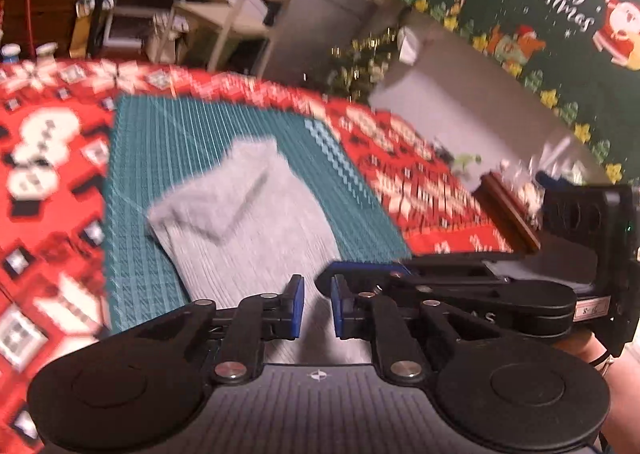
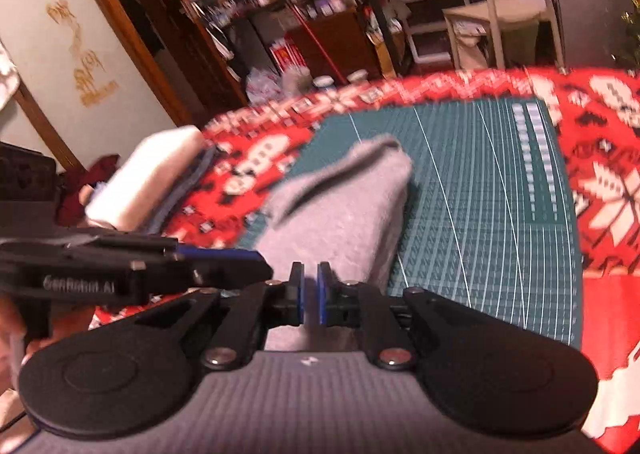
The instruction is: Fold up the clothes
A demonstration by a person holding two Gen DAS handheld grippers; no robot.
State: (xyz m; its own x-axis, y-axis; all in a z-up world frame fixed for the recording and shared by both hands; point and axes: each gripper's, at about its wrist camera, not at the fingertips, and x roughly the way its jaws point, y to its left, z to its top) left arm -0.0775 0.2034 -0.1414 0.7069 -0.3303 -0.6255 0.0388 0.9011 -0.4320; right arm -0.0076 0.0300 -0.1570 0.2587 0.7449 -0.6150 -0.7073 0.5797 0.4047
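A grey cloth lies on a green cutting mat, which sits on a tabletop covered by a red and white Christmas cloth. In the left wrist view the grey cloth runs from the picture's centre down toward 6 o'clock, its far end folded over into a flap at about 11 o'clock from the tongs. The picture is smeared by motion.

The left tongs sit low at 6 o'clock, with a narrow gap between the blue pads. The grey cloth shows through the gap beneath them, but nothing is pinched between them; the pads hold nothing. At 3 o'clock the right tongs enter from the side, their tip just beside the left one.

In the right wrist view the right tongs stand nearly closed, only a thin slit between the pads, and whether any cloth is caught in it I cannot tell. The grey cloth stretches from under them up toward 12 o'clock, its far end bunched and folded. The green mat fills the 2 o'clock side. At 9 o'clock the left tongs reach in sideways. Beyond them, at 10 o'clock, a white folded bundle rests near the tabletop's edge.
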